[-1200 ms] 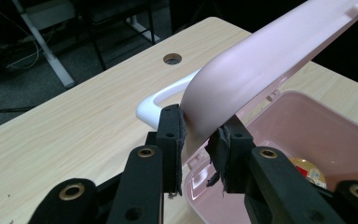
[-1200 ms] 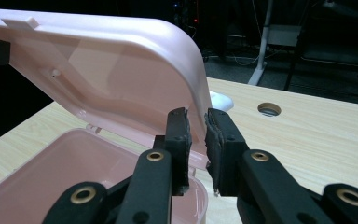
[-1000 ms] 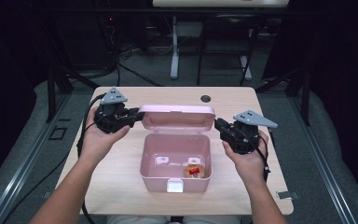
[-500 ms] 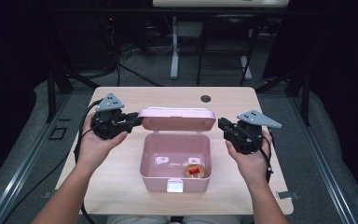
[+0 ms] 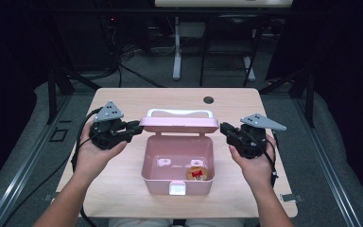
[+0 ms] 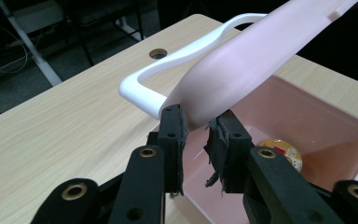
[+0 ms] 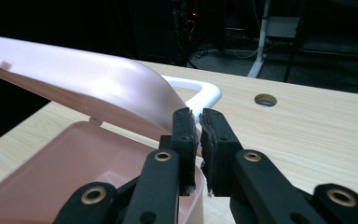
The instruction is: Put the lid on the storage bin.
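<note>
The pink lid [image 5: 179, 124] stands raised over the open box [image 5: 177, 163], between both tools. The left tool [image 6: 196, 133] pinches its corner; the right tool [image 7: 199, 128], nearly closed, grips the opposite edge above the surface [image 5: 123, 189].

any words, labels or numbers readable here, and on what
None can be read.
Round item inside the pink box: a red and white label, too small and blurred to read.
Lid, white handle and table: no print visible.
</note>
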Motion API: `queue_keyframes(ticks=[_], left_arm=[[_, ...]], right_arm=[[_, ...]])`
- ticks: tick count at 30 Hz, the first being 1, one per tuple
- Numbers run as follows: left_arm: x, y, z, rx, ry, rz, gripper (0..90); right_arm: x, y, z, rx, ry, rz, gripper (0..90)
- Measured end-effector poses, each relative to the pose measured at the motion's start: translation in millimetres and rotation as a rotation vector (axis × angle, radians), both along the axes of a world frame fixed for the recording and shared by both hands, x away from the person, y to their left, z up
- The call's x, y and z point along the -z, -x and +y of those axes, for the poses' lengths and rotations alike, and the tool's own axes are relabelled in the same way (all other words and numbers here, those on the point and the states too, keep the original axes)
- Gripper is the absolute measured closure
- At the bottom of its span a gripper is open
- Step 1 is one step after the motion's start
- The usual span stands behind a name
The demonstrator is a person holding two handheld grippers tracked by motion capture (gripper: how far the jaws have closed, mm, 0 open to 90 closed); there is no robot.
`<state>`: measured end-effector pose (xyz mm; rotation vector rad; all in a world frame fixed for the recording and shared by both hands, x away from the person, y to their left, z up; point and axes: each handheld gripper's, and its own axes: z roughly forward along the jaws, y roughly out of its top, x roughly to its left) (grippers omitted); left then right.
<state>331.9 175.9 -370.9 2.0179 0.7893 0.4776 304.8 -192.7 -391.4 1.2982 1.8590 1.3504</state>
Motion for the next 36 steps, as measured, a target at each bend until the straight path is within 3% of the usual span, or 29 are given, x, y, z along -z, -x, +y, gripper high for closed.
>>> queue_keyframes(ticks=[15,36], left_arm=[[9.8,15.1,5.4,0.033,0.012,0.018,74.7],[30.2,34.0,9.8,0.069,-0.013,0.040,74.4]], right_arm=[[2.5,13.4,0.5,-0.045,0.004,0.009,83.2],[17.2,39.9,-2.9,-0.100,-0.002,0.008,82.5]])
